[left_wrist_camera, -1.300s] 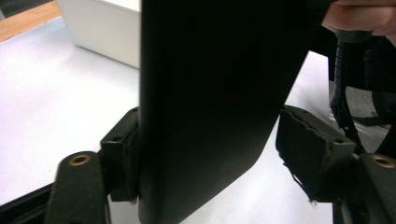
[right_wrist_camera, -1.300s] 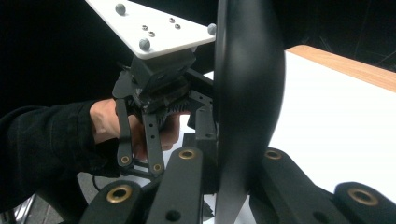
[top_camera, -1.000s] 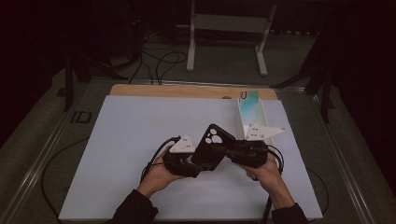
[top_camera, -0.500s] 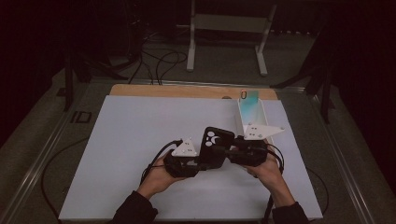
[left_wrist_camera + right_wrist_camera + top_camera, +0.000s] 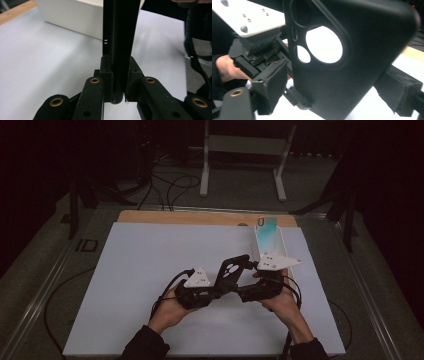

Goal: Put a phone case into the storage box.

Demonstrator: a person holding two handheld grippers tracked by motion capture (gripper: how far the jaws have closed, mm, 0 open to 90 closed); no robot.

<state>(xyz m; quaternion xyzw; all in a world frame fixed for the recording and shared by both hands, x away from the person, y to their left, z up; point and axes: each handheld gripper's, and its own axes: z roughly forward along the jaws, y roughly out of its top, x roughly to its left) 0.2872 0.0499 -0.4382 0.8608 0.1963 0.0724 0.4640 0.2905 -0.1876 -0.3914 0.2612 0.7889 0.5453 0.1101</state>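
The left gripper [image 5: 216, 287] is clamping the black phone case [image 5: 231, 270] above the desk's near-right middle, while the right gripper [image 5: 248, 287] has just been opening, jaws now clear; a handover, so the right should back away next.

A large white rectangular sheet [image 5: 125, 285] covers most of the counter, leaving a light wooden strip [image 5: 190, 218] bare along the far edge. A long white open box [image 5: 269, 242] lies near the sheet's far right corner. Beyond stand a grey metal frame [image 5: 242, 145] and loose black cables [image 5: 170, 185] on the floor.
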